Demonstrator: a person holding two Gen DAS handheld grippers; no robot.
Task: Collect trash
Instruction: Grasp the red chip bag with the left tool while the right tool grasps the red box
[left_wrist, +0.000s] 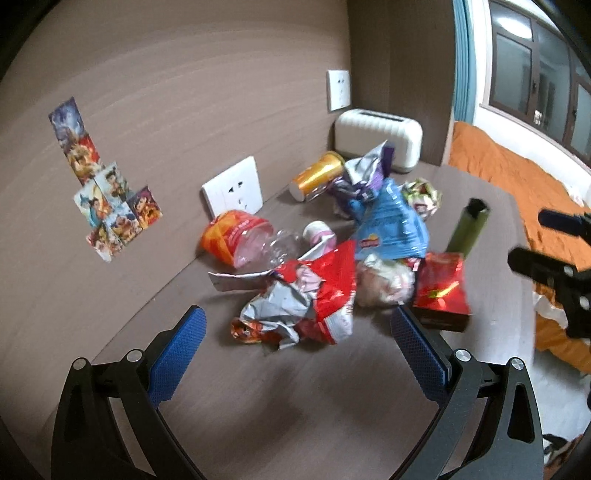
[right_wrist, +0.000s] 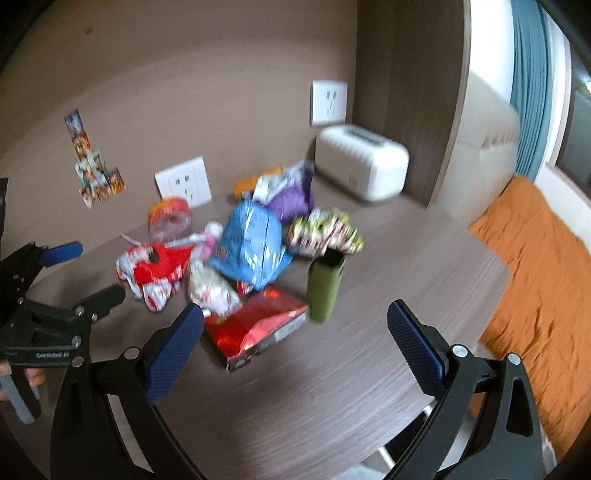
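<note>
A heap of trash lies on the brown table (left_wrist: 280, 398): a red crumpled snack bag (left_wrist: 325, 295), a blue chip bag (left_wrist: 391, 229), a red box (left_wrist: 441, 291), a crushed orange-labelled plastic bottle (left_wrist: 240, 236), a gold cup (left_wrist: 317, 173), a purple wrapper (left_wrist: 365, 173) and an upright green tube (left_wrist: 467, 229). My left gripper (left_wrist: 295, 325) is open just short of the red bag. My right gripper (right_wrist: 295, 328) is open, near the red box (right_wrist: 255, 328) and the green tube (right_wrist: 325, 288). The blue bag (right_wrist: 251, 243) and red bag (right_wrist: 155, 273) show there too.
A white toaster (left_wrist: 380, 136) stands at the back by the wall, with wall sockets (left_wrist: 232, 192) behind the heap. Stickers (left_wrist: 107, 192) are on the wall. An orange bed cover (left_wrist: 517, 192) lies right of the table's edge.
</note>
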